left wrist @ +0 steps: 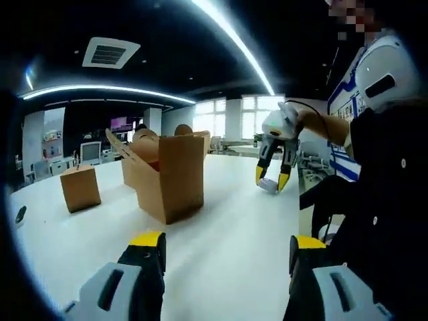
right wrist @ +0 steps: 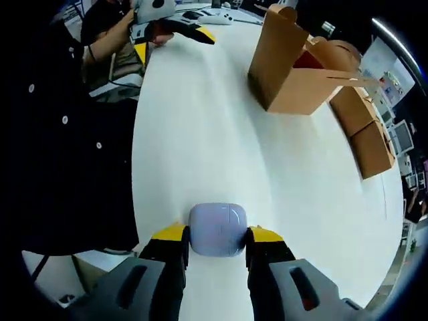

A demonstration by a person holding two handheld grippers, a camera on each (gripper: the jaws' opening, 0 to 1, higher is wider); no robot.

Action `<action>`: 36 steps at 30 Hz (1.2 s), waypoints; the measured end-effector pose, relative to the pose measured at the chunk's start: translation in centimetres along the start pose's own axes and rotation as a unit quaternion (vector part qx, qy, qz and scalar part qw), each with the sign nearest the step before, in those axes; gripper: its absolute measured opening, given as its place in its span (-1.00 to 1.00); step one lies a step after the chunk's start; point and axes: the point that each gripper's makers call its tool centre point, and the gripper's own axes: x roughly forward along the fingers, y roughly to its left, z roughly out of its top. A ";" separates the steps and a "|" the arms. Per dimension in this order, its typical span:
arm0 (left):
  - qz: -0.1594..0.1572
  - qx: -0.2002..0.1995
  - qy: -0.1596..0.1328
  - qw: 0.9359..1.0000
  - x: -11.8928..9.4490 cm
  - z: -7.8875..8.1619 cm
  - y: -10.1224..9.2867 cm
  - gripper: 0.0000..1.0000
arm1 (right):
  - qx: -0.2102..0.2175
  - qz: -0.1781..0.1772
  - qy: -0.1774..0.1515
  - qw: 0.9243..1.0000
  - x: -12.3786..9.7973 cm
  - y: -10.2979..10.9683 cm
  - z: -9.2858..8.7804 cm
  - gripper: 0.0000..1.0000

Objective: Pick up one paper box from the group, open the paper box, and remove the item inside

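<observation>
Here, three boxes; right tongs grip one case.

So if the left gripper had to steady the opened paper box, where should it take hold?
Probably the upright side panel of the opened paper box near its top edge, approached from above: flaps stand open, so the wall's rim is exposed and thin enough for the open left gripper.

No text, label, brand or number can be read in either view. The paper boxes have plain brown sides, and the wall panels behind are too blurred.
</observation>
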 end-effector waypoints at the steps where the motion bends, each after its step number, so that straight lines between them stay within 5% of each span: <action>1: -0.001 0.000 0.001 1.000 0.0 -0.1 -0.1 0.51 | -0.003 0.001 0.001 1.000 0.0 0.1 0.0 -0.31; 26: -0.005 -0.004 0.002 1.000 0.2 -0.4 -0.3 0.50 | 0.019 0.028 -0.016 0.999 0.2 0.3 0.3 -0.24; 36: -0.003 -0.006 0.001 1.000 0.1 -0.2 -0.2 0.50 | 0.022 0.019 -0.050 0.998 -0.2 0.6 0.6 -0.15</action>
